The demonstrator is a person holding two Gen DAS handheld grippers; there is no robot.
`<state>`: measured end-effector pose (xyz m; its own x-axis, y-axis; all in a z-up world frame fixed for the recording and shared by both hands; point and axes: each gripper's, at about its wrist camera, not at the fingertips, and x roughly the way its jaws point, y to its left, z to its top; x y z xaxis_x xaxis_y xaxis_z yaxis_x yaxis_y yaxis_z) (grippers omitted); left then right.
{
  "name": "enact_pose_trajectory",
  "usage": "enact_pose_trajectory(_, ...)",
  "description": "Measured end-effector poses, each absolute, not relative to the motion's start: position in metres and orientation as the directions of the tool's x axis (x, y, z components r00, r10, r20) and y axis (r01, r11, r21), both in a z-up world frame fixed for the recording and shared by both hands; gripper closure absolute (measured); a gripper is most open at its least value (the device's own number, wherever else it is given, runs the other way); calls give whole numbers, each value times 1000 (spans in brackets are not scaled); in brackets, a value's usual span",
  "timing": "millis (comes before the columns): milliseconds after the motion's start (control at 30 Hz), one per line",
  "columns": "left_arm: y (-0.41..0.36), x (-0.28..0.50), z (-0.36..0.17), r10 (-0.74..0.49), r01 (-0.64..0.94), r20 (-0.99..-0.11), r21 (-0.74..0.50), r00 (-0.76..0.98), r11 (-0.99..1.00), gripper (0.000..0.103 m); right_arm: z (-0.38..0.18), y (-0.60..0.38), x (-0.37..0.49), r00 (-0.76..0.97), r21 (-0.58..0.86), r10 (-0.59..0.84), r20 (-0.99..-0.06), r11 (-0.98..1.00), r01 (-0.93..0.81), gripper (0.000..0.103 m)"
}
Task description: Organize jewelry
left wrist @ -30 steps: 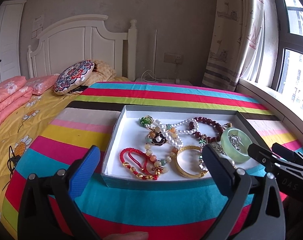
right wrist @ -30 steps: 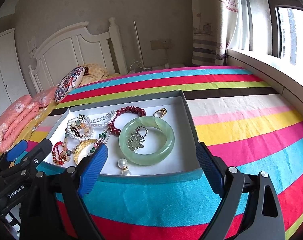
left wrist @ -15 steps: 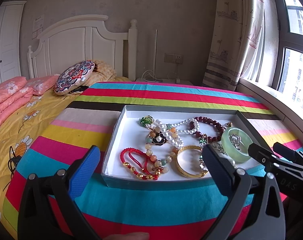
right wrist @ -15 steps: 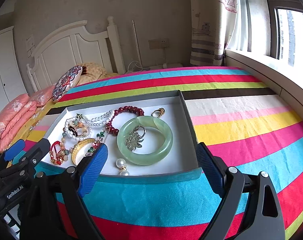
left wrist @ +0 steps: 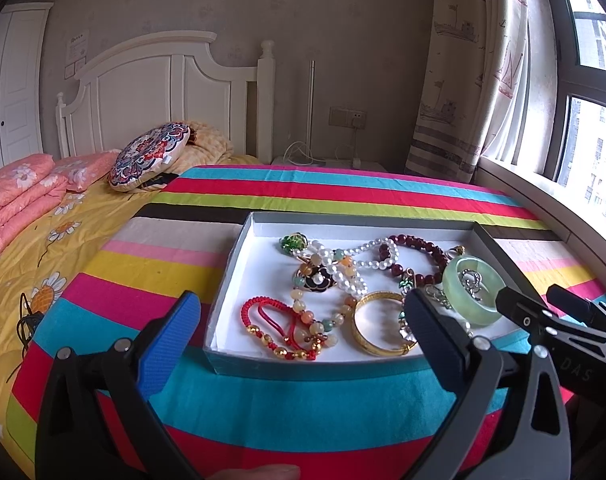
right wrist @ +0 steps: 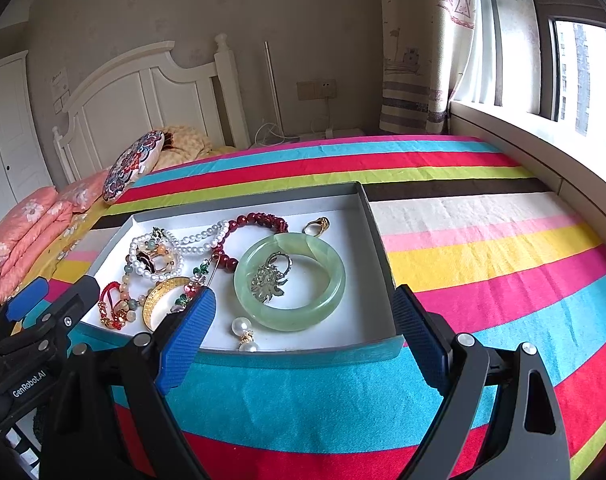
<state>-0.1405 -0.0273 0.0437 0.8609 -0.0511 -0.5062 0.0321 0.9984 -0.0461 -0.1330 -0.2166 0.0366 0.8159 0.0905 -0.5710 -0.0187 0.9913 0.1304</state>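
Hovering wide open and holding nothing, the left tongs are filling the bottom of the left wrist view, straddling the near wall of the box. The right tongs are likewise gaping empty at the bottom of the right wrist view, over the box's near edge. "GenRobot.AI" is showing in white on the left tool's body at the lower left of the right wrist view; "DAS" is reading faintly on the right tool at the lower right of the left wrist view.

The shallow grey box with its white floor is lying on a striped blanket spread over the bed, and all the jewelry is sitting inside it: a jade bangle with a silver pendant lying in its ring, a dark red bead bracelet, a pearl strand, a gold bangle, a red cord bracelet, a gold ring near the far wall, and a pearl earring by the near wall.

Open blanket is stretching to the right of the box toward the window sill. A round patterned cushion is leaning by the white headboard at the upper left.
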Motion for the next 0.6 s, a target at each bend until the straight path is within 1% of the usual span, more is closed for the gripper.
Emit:
enact_pose_trajectory(400, -26, -140, 44, -25, 15, -521, -23, 853, 1000, 2, 36, -218, -133, 820, 149, 104, -562, 989, -23, 16)
enact_pose_trajectory(600, -26, -140, 44, -33, 21, -521, -28, 853, 999, 2, 35, -218, -133, 822, 156, 110, -559, 987, -27, 16)
